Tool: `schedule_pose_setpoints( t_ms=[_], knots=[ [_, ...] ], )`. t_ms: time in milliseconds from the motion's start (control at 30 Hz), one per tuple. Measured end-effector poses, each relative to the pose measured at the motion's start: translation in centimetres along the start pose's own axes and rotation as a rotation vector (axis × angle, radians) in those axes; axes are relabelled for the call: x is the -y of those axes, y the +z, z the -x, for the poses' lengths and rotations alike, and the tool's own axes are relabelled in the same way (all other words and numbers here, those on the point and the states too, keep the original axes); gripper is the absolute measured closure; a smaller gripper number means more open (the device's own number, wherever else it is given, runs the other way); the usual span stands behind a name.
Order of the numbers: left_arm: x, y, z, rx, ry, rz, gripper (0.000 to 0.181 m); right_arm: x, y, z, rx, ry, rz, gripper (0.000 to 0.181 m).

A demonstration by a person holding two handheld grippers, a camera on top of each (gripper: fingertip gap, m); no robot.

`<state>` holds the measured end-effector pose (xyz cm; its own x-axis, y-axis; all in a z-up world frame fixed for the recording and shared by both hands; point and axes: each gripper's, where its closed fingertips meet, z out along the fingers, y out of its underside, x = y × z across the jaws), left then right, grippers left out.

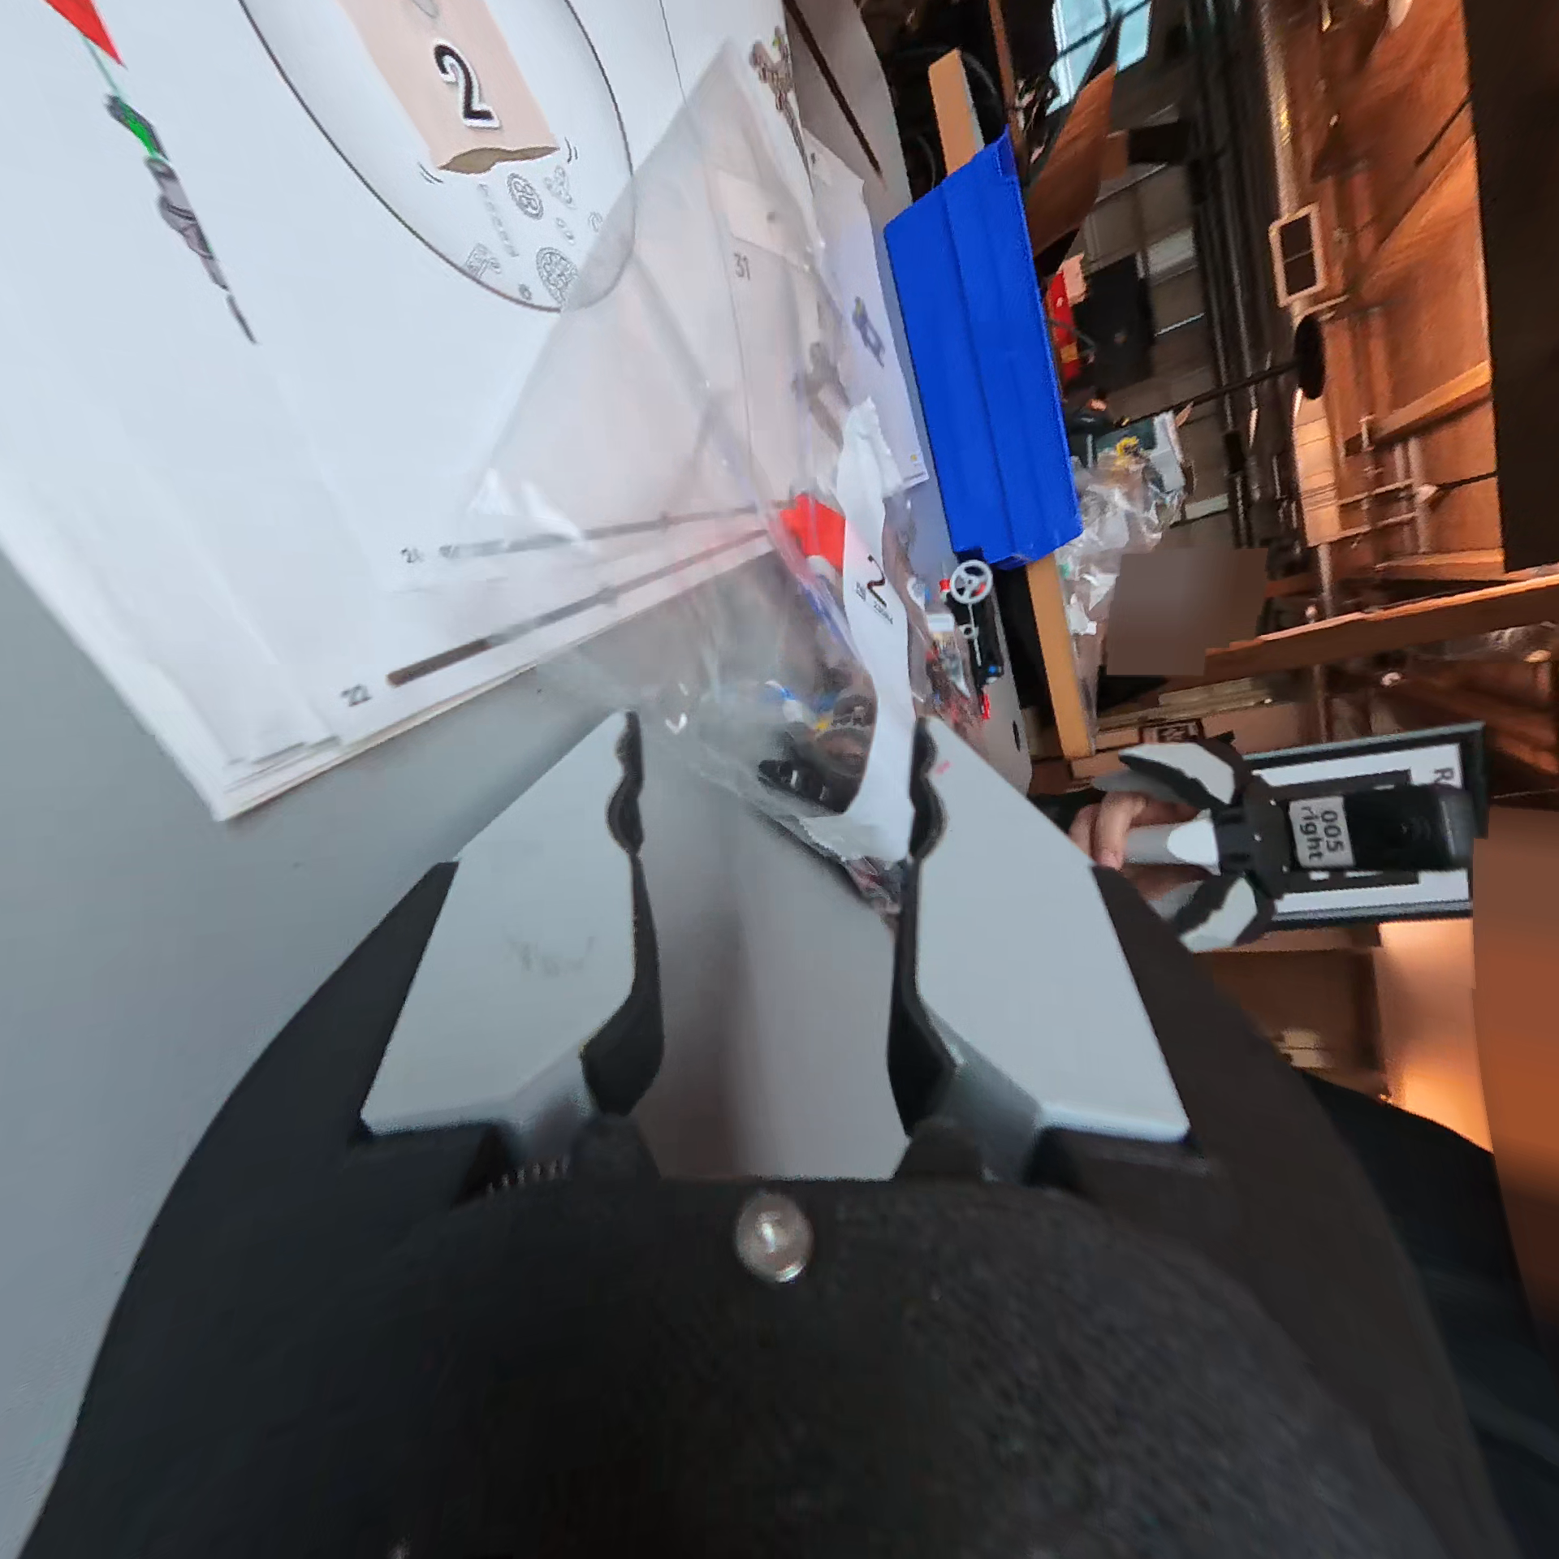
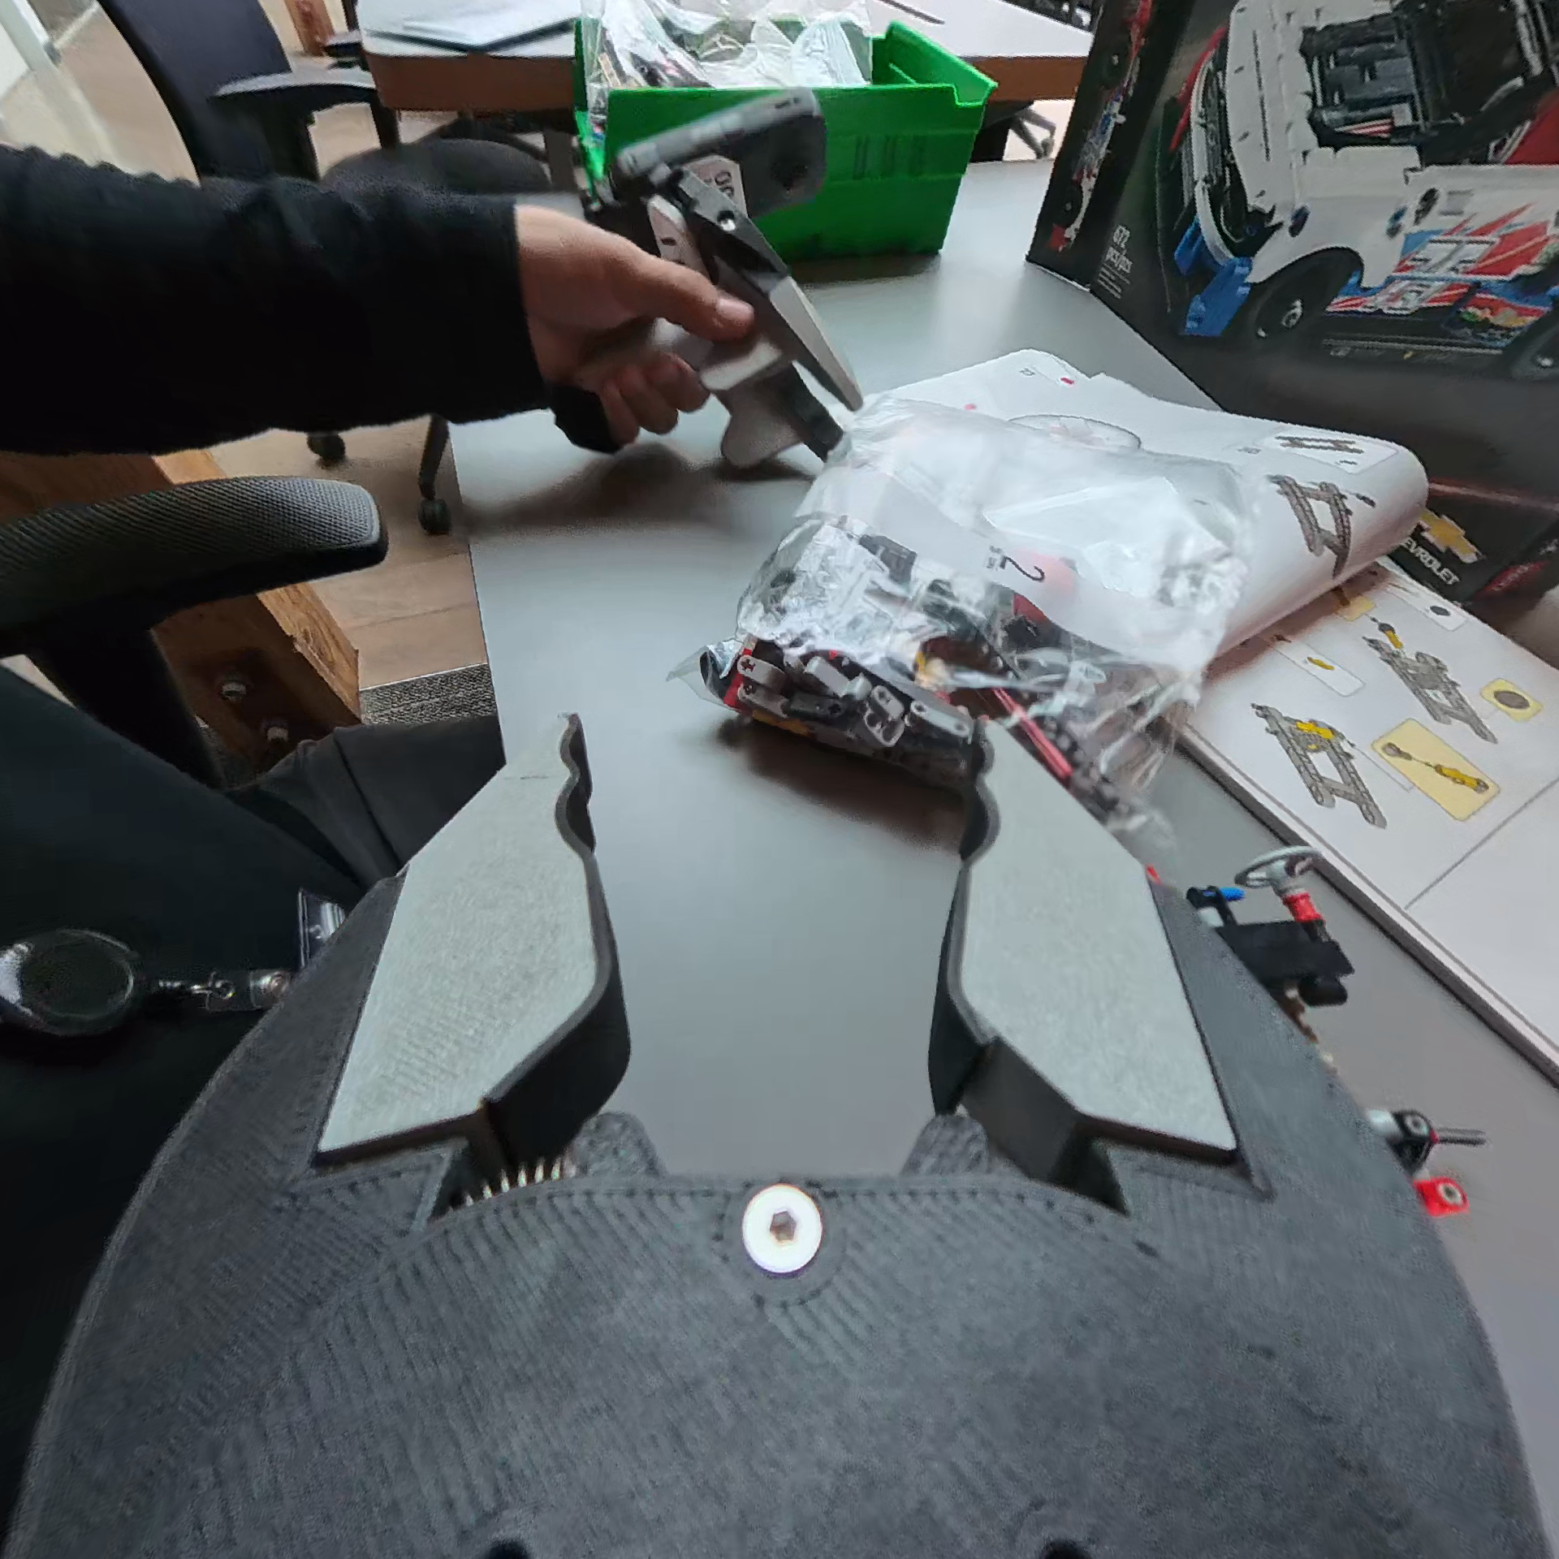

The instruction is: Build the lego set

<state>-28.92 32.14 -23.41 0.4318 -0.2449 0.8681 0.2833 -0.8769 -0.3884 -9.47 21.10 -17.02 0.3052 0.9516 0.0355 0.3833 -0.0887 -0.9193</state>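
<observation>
A clear plastic bag of small Lego parts [image 2: 928, 658] lies on the dark grey table [image 2: 759, 928], partly resting on the open instruction booklet [image 2: 1316, 506]. My left gripper [image 1: 776, 742] is open. The bag's top edge [image 1: 869, 810] sits between its fingers, against the right one. In the right wrist view the left gripper [image 2: 831, 422] touches the bag's far top corner. My right gripper [image 2: 776, 759] is open and empty, just short of the bag's near end. It also shows in the left wrist view [image 1: 1181, 835], off the table's edge.
A small black assembly with a steering wheel [image 2: 1282, 919] and loose small parts [image 2: 1434, 1181] lie at the right. The Lego box [image 2: 1350, 211] stands behind the booklet. A green bin [image 2: 844, 143] sits at the back. A blue bin [image 1: 979, 354] and a chair armrest [image 2: 169, 540] are nearby.
</observation>
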Motion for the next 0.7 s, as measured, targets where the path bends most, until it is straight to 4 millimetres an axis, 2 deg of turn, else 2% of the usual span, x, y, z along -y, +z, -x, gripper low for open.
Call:
schedule_pose_setpoints(
  t_ms=[100, 133, 167, 267, 333, 400, 500, 567, 600, 700],
  knots=[
    [0.4, 1.2, -1.2, -0.059, 0.032, -0.074, 0.172, 0.6, 0.4, 0.0, 0.019, -0.013, -0.008, 0.096],
    [0.7, 1.3, -2.3, -0.093, 0.054, -0.110, 0.175, 0.7, 0.6, 0.0, 0.028, -0.013, -0.008, 0.096],
    [1.0, 1.3, -4.0, -0.143, 0.096, -0.143, 0.180, 0.8, 0.7, -0.1, 0.038, -0.011, -0.009, 0.097],
    [0.8, 0.8, -9.6, -0.198, 0.299, -0.135, 0.180, 1.7, 0.9, -0.9, 0.048, -0.016, -0.032, 0.098],
    [-0.3, 0.7, -13.2, -0.210, 0.453, -0.086, 0.180, 2.3, 1.1, -2.1, 0.028, -0.025, -0.044, 0.096],
    [-2.7, 0.8, -16.1, -0.241, 0.647, -0.007, 0.180, 2.5, 1.4, -3.7, -0.020, 0.043, -0.031, 0.094],
    [-5.5, 0.6, -17.8, -0.208, 0.854, -0.002, 0.180, 2.6, 0.8, -7.1, -0.161, 0.219, -0.082, 0.089],
    [-7.5, 0.0, -18.5, -0.250, 0.886, 0.000, 0.180, 2.7, 0.0, -7.5, -0.140, 0.255, -0.149, 0.105],
    [-8.2, -0.2, -18.6, -0.262, 0.905, -0.008, 0.180, 3.1, -0.2, -7.5, -0.107, 0.246, -0.185, 0.107],
    [-9.0, -1.6, -18.2, -0.262, 0.956, -0.028, 0.181, 3.3, -0.3, -9.3, -0.101, 0.271, -0.215, 0.088]
  ],
)
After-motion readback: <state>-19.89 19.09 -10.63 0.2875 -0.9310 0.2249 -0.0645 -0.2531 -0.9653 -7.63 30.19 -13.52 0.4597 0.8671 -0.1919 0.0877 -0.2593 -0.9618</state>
